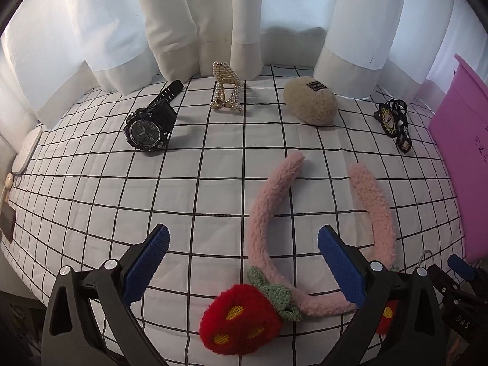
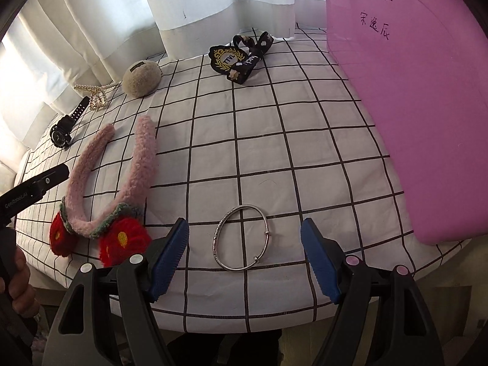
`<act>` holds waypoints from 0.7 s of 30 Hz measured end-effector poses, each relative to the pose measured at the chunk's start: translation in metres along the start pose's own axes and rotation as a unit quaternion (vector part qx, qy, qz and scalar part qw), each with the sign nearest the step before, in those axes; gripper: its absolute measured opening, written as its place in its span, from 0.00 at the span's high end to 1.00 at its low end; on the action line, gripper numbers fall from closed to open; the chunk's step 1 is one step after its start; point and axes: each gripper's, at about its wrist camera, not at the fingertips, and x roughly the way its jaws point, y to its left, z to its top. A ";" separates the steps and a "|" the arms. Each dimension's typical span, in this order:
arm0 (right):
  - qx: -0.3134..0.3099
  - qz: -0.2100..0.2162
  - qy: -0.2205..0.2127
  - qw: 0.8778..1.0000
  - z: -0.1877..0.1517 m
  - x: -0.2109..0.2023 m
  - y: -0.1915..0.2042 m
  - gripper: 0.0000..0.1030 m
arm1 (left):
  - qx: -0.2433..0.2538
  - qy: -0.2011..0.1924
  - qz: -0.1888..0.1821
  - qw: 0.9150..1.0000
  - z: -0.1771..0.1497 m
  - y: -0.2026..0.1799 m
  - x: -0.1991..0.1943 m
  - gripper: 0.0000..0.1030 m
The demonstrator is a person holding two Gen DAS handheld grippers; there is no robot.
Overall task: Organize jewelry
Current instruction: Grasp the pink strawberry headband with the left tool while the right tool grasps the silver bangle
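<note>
A fluffy pink headband (image 1: 265, 213) with red knitted strawberries (image 1: 241, 317) lies on the checked cloth; it also shows in the right wrist view (image 2: 140, 164). My left gripper (image 1: 244, 256) is open and empty, its fingers either side of the headband's left arm. A silver bangle (image 2: 242, 238) lies between the fingers of my right gripper (image 2: 244, 250), which is open and empty. Further back lie a black watch (image 1: 149, 125), a pearl hair claw (image 1: 227, 87), a beige fluffy clip (image 1: 311, 100) and a black patterned hair tie (image 1: 395, 122).
A pink plastic box (image 2: 405, 100) stands at the right on the checked cloth (image 2: 244, 122). White curtains (image 1: 213, 21) hang behind the table. A white device (image 1: 27, 149) lies at the left edge. The left gripper's body (image 2: 30, 192) shows at the left of the right wrist view.
</note>
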 end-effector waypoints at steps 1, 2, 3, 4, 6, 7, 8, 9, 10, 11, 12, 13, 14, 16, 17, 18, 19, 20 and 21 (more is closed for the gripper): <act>0.000 -0.001 0.003 1.000 0.000 0.002 -0.001 0.30 | -0.001 0.001 -0.001 1.000 0.001 0.000 0.002 0.07; 0.002 -0.004 0.006 1.000 0.000 0.005 -0.001 0.30 | -0.002 0.003 0.000 1.000 0.002 -0.001 0.004 0.07; 0.003 -0.005 0.010 1.000 -0.001 0.007 -0.002 0.30 | -0.002 0.004 0.001 1.000 0.002 -0.001 0.006 0.07; 0.004 -0.005 0.012 1.000 -0.001 0.009 -0.003 0.30 | -0.002 0.004 0.003 1.000 0.003 -0.001 0.008 0.07; 0.003 -0.008 0.012 1.000 -0.001 0.010 -0.004 0.30 | -0.001 0.007 0.007 1.000 0.003 -0.001 0.012 0.07; 0.000 -0.010 0.013 1.000 -0.001 0.011 -0.004 0.30 | -0.001 0.008 0.006 1.000 0.004 -0.001 0.014 0.07; -0.004 -0.013 0.012 1.000 -0.001 0.011 -0.003 0.30 | -0.002 0.010 0.007 1.000 0.003 -0.001 0.016 0.07; -0.007 -0.015 0.012 1.000 -0.001 0.011 -0.002 0.30 | -0.002 0.013 0.009 1.000 0.003 0.000 0.018 0.07; -0.009 -0.017 0.011 1.000 -0.001 0.011 -0.002 0.30 | -0.002 0.016 0.009 1.000 0.003 0.000 0.021 0.07; -0.011 -0.019 0.011 1.000 -0.001 0.012 -0.001 0.30 | -0.002 0.018 0.011 1.000 0.001 0.000 0.023 0.07; -0.015 -0.023 0.010 1.000 -0.001 0.012 0.000 0.30 | -0.002 0.021 0.012 1.000 0.000 0.000 0.026 0.07; -0.020 -0.027 0.010 0.999 -0.002 0.012 0.002 0.30 | -0.001 0.023 0.013 1.000 -0.001 0.000 0.028 0.07; -0.025 -0.032 0.010 0.999 -0.002 0.013 0.004 0.30 | 0.001 0.025 0.016 1.000 -0.003 -0.001 0.031 0.07; -0.032 -0.041 0.010 0.999 -0.003 0.014 0.007 0.30 | 0.006 0.030 0.019 0.999 -0.006 -0.002 0.036 0.07; -0.035 -0.043 0.010 0.998 -0.003 0.014 0.008 0.29 | 0.009 0.032 0.023 0.999 -0.008 -0.003 0.039 0.07; -0.037 -0.045 0.010 0.998 -0.003 0.015 0.009 0.28 | 0.013 0.036 0.027 0.999 -0.010 -0.004 0.042 0.07; -0.040 -0.048 0.011 0.998 -0.003 0.016 0.010 0.27 | 0.015 0.041 0.031 0.999 -0.012 -0.006 0.045 0.07; -0.044 -0.052 0.012 0.998 -0.003 0.016 0.012 0.26 | 0.017 0.047 0.034 0.998 -0.014 -0.006 0.048 0.07; -0.049 -0.053 0.012 0.997 -0.004 0.017 0.013 0.25 | 0.017 0.051 0.037 0.998 -0.017 -0.006 0.051 0.06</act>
